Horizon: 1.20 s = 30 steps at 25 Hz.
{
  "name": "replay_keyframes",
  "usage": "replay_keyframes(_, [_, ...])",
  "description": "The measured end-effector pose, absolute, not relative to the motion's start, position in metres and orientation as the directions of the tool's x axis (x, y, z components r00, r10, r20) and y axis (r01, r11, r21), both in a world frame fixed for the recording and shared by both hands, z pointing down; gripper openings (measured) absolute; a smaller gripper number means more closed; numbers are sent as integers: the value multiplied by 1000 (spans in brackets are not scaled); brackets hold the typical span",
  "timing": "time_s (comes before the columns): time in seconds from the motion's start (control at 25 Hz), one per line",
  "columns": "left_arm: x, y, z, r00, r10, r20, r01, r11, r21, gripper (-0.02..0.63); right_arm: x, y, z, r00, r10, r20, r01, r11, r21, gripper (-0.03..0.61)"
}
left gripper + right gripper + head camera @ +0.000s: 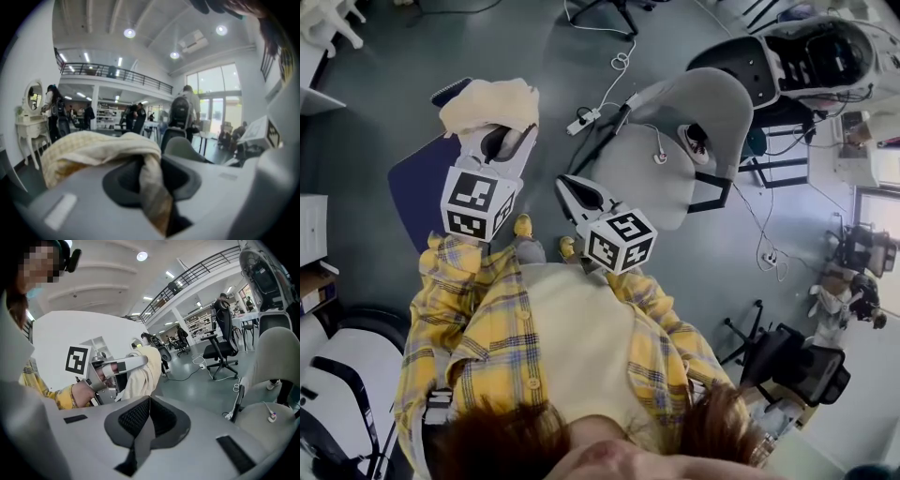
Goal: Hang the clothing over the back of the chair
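The left claw (504,142) is closed narrowly on the clothing (487,105), a cream, waffle-textured piece. In the left gripper view a fold of the clothing (93,150) runs down between the two pads of the claw (150,168), and the rest is heaped over the top of the left-hand jaw, spilling out ahead of the tips and to their left. From the right gripper view the clothing (140,371) hangs down below the left claw (117,365) in a loose bundle, clear of the floor (197,380).

In the head view a blue chair (417,183) lies under and to the left of the left claw, with the clothing just past its far edge; whether they touch cannot be told.

The right claw (572,190) is just to the right of the left claw and apart from it. Its jaws are pressed together with nothing between them, as the right gripper view shows (146,401). A grey chair (675,141) stands right of and beyond the right claw, near it but not touching.
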<state>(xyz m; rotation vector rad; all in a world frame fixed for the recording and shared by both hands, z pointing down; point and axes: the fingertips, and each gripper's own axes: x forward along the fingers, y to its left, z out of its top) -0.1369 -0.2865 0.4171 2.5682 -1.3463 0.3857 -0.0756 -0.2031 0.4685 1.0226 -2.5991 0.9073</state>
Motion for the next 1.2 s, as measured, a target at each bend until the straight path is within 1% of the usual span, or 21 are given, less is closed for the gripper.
replay_keyframes(0.4, [-103, -284, 446, 543, -686, 483, -737, -666, -116, 100, -71, -202, 470, -735, -539, 411, -677, 569, -466, 15])
replay_keyframes(0.72, [-84, -278, 479, 498, -613, 613, -579, -761, -291, 124, -58, -205, 471, -718, -552, 424, -695, 547, -466, 15])
replay_keyframes(0.92, [-76, -275, 491, 499, -572, 651, -506, -802, -317, 163, -49, -207, 475, -708, -559, 430, -705, 532, -469, 15])
replay_keyframes(1.2, [-74, -263, 494, 509, -525, 682, -416, -844, -339, 167, -49, -208, 478, -722, -544, 428, -692, 542, -477, 15])
